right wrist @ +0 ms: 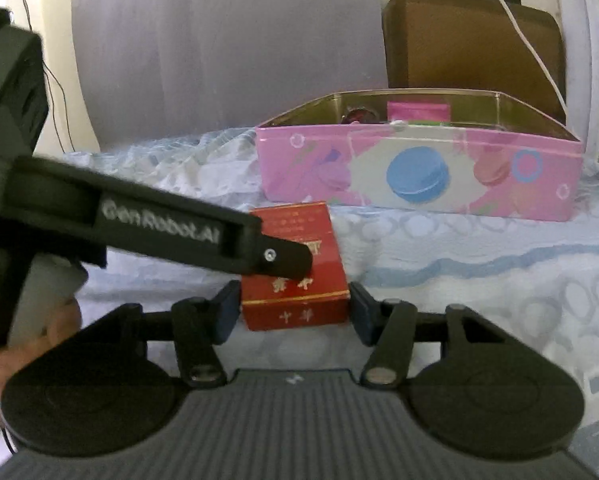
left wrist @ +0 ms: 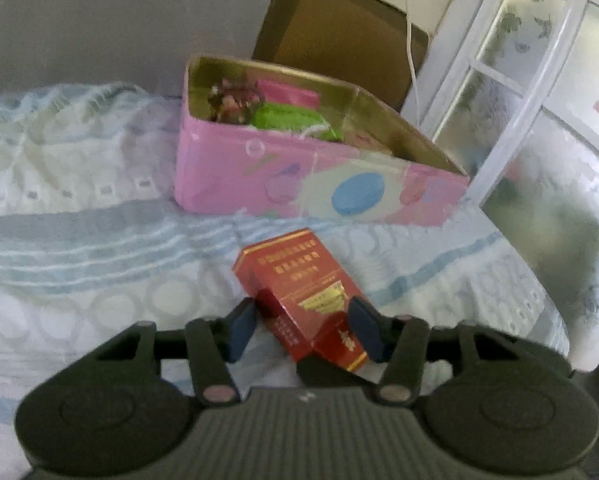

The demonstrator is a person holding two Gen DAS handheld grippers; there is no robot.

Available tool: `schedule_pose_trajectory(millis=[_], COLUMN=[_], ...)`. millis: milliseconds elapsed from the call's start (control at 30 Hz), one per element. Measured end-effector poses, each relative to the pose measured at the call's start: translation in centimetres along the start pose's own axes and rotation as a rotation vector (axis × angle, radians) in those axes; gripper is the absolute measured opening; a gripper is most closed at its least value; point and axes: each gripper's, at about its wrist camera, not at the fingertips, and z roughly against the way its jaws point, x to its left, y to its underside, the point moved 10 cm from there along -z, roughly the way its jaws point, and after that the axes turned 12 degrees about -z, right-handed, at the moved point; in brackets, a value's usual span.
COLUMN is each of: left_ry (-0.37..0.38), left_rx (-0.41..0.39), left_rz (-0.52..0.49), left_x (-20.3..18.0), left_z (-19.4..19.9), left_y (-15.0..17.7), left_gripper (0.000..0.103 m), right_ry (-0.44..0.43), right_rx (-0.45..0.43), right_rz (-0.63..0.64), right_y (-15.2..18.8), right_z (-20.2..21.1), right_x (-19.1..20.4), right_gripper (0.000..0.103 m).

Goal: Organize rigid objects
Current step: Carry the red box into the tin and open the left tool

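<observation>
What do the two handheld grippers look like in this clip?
Both are matte black plastic. Each wrist view shows a ribbed grey-black housing, two round discs and linkage arms with silver pivot pins leading to dark blue finger pads. The left gripper carries white "GenRobot.AI" lettering along its side. The right gripper has the same build. No cables or sleeves show.

One red box (left wrist: 299, 292) is lying on the cloth (left wrist: 99, 280). One pink tin (left wrist: 307, 176) is sitting behind it. Inside the tin, one green pack (left wrist: 295, 120), one pink pack (left wrist: 287, 94) and one dark bundle (left wrist: 231, 100) are showing. Two grippers, left (left wrist: 303, 330) and right (right wrist: 293, 310), are showing. One brown case (left wrist: 339, 36) is standing at the back.
</observation>
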Motion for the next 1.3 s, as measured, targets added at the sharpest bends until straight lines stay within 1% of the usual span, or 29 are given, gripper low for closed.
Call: schedule_pose_trajectory(millis=[33, 100, 200, 267, 333, 400, 467, 533, 567, 600, 633, 667, 700, 767, 800, 867, 967, 1000, 1033, 1067, 1133, 1167, 1200, 1233, 1267, 1300], left_ry=[0.012, 0.041, 0.041, 0.037, 0.042, 0.047, 0.039, 0.026, 0.013, -0.005, -0.047, -0.095, -0.126, -0.137, -0.132, -0.156, -0.209, -0.224, -0.239, -0.255, -0.3, -0.317, -0.327, -0.339, -0.352, -0.363], left_rx=[-0.017, -0.069, -0.146, -0.168, -0.168, -0.127, -0.087, -0.048, -0.032, -0.013, 0.01, 0.027, 0.036, 0.027, 0.013, -0.012, -0.051, -0.063, -0.077, -0.09, -0.119, -0.134, -0.145, -0.153, -0.163, -0.171], left_rz=[-0.003, -0.024, -0.102, -0.154, -0.194, -0.181, -0.166, -0.135, -0.117, -0.112, -0.11, -0.107, -0.107, -0.087, -0.084, -0.099, -0.138, -0.149, -0.158, -0.167, -0.181, -0.191, -0.204, -0.215, -0.22, -0.22], left_x=[-0.2, -0.8, -2.5, -3.5, -4.4, -4.5, -4.3, -3.8, -3.4, -2.9, -2.3, -1.7, -1.1, -0.4, -0.3, -0.3, -0.7, -1.0, -1.4, -1.8, -2.7, -3.3, -4.0, -4.5, -4.9, -5.1], left_z=[0.8, 2.5, 3.4, 2.2, -0.6, -4.1, -7.8, -11.3, -12.8, -14.1, -15.4, -16.2, -16.7, -16.4, -16.1, -14.8, -12.2, -11.2, -10.1, -9.1, -6.5, -5.2, -4.1, -3.1, -2.0, -1.0], left_y=[-0.8, -3.0, -7.5, -10.9, -13.7, -15.6, -17.2, -18.1, -18.3, -18.4, -18.5, -18.4, -18.5, -18.7, -18.9, -19.1, -19.1, -18.9, -18.8, -18.6, -17.9, -17.4, -16.7, -16.1, -15.3, -14.7], left_gripper=[0.041, 0.04, 0.042, 0.044, 0.044, 0.045, 0.046, 0.046, 0.049, 0.052, 0.056, 0.056, 0.056, 0.056, 0.056, 0.056, 0.057, 0.058, 0.063, 0.072, 0.08, 0.083, 0.085, 0.086, 0.09, 0.093], right_ry=[-0.011, -0.029, -0.029, -0.01, 0.033, 0.073, 0.099, 0.119, 0.132, 0.144, 0.15, 0.155, 0.162, 0.161, 0.135, 0.102, 0.103, 0.091, 0.075, 0.067, 0.077, 0.079, 0.081, 0.083, 0.081, 0.076], right_rx=[-0.012, -0.072, -0.207, -0.266, -0.301, -0.292, -0.246, -0.208, -0.186, -0.163, -0.141, -0.123, -0.108, -0.114, -0.133, -0.19, -0.297, -0.33, -0.368, -0.411, -0.477, -0.493, -0.493, -0.477, -0.453, -0.431], right_rz=[-0.012, -0.034, 0.004, 0.027, 0.049, 0.023, -0.013, -0.045, -0.06, -0.07, -0.072, -0.065, -0.06, -0.081, -0.108, -0.168, -0.185, -0.199, -0.208, -0.214, -0.224, -0.225, -0.226, -0.227, -0.224, -0.213], right_y=[-0.2, -1.2, -4.9, -7.7, -10.3, -12.5, -14.0, -15.1, -15.5, -15.9, -16.1, -16.3, -16.3, -16.1, -15.9, -15.5, -14.7, -14.6, -14.3, -13.9, -13.1, -12.4, -11.8, -11.0, -10.9, -10.5], right_z=[0.3, 2.0, 4.5, 4.9, 4.2, 2.3, -0.2, -2.5, -3.8, -5.2, -6.6, -7.8, -8.6, -8.5, -7.7, -5.5, -1.0, 0.5, 2.2, 4.0, 6.4, 7.6, 8.3, 8.9, 8.8, 8.9], right_x=[-0.1, 0.0, 0.1, -0.8, -2.5, -4.9, -7.5, -9.7, -10.7, -11.6, -12.1, -12.3, -12.7, -13.2, -13.4, -13.6, -12.9, -12.6, -12.1, -11.7, -11.1, -10.8, -10.4, -9.8, -9.4, -8.7], right_gripper=[0.059, 0.059, 0.059, 0.059, 0.059, 0.059, 0.059, 0.059, 0.059, 0.06, 0.061, 0.062, 0.064, 0.064, 0.065, 0.065, 0.065, 0.065, 0.065, 0.065, 0.066, 0.066, 0.069, 0.075, 0.079, 0.086])
